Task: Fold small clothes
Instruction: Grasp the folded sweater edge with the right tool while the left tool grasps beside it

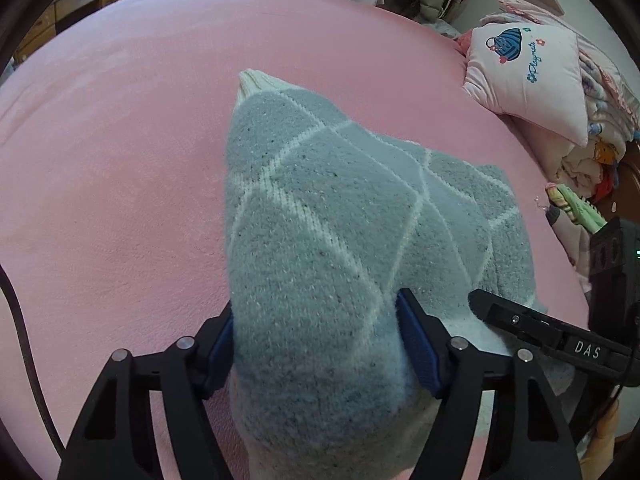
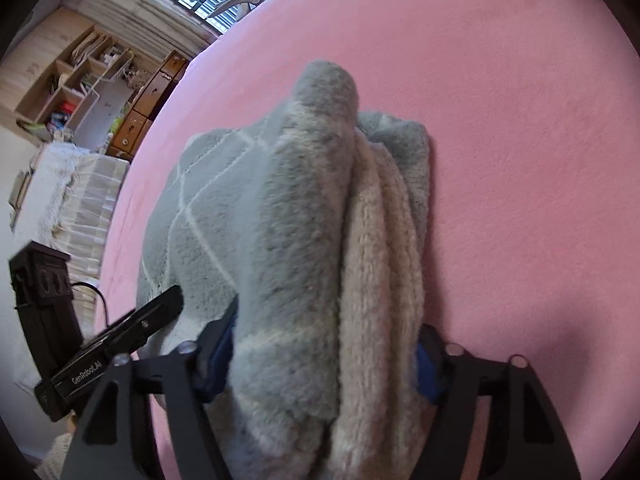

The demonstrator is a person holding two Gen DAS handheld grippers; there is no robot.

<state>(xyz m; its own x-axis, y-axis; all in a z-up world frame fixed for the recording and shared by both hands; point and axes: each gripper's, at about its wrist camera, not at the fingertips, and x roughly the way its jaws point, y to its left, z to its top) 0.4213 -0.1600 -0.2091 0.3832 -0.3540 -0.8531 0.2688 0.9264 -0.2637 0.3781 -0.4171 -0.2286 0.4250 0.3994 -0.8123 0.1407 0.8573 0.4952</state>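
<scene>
Left gripper [image 1: 316, 344] clamped on bunched grey sweater [image 1: 340, 216]; right gripper [image 2: 324, 360] clamped on its cream-lined fold, pink bed [image 1: 120, 140] beneath both.

The left tool [image 1: 316, 344] pointed steeply downward, its two black fingers with blue pads [image 1: 418, 344] pressed against either side of a bunched grey knitted garment [image 1: 328, 208]. The right tool [image 2: 324, 356] pointed down likewise, its pads [image 2: 222, 356] clamped on a thick gathered fold of the same garment. Each tool stood close beside the other, one finger of each showing in the other's view.
</scene>
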